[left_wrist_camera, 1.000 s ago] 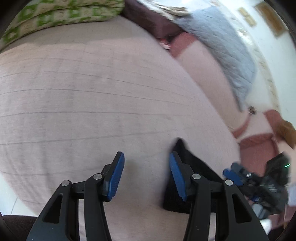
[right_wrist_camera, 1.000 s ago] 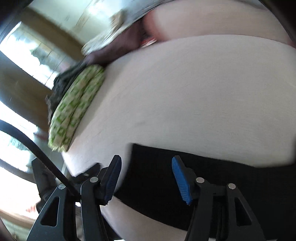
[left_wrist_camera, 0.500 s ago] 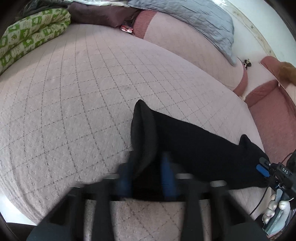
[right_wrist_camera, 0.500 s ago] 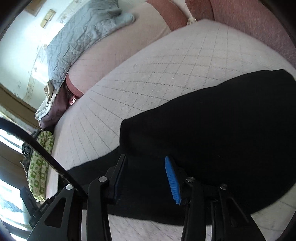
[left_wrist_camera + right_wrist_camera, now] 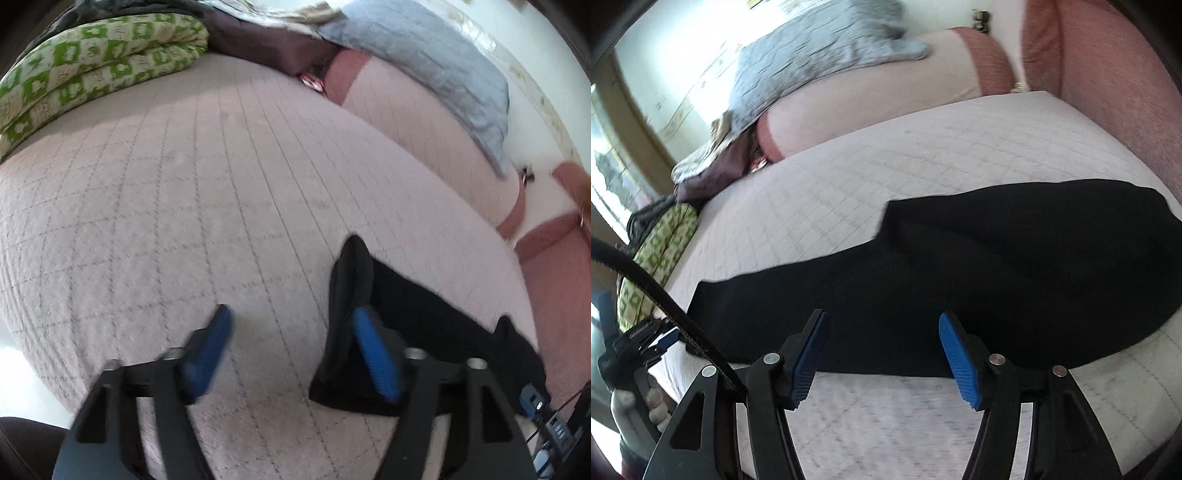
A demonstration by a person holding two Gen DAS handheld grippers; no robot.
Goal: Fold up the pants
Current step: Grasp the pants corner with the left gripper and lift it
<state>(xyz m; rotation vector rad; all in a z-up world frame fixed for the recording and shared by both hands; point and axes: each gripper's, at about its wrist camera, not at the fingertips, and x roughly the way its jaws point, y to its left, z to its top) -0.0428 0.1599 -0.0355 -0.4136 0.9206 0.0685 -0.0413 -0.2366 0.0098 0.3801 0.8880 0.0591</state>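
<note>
I had both tongs spread wide w/ nothing between the pads. The left tongs (image 5: pixel 290 347) hung low over the bed (image 5: pixel 192 206), a pink quilted cover w/ a diamond stitch pattern. The black pants (image 5: pixel 417 314) lay just to the right of them in the left wrist view: the near end of the fabric stood up in a rumpled ridge right against the right blue pad (image 5: pixel 373 358), though I couldn't tell if it touched. The left pad was over bare quilt, a bit blurred.

From the right wrist cam, the right tongs (image 5: pixel 881 354) sat at the near edge of the pants (image 5: pixel 960 280), which stretched flat across the bed (image 5: pixel 923 158) from lower left to far right, w/ a second layer lying over the right half and ending in a stepped edge approx. mid-garment. Both pad tips overlapped the fabric's near hem in that view; contact unclear.

At the bottom left of that frame I saw the other rig, held in a gloved hand (image 5: pixel 631 410), off the bed's corner.

Elsewhere: a green-and-cream folded blanket (image 5: pixel 85 70) on the far left edge of the bed, a grey quilted blanket (image 5: pixel 436 62) draped on the pink headboard cushion (image 5: pixel 417 122), and a dark maroon bundle (image 5: pixel 258 44) between them.
</note>
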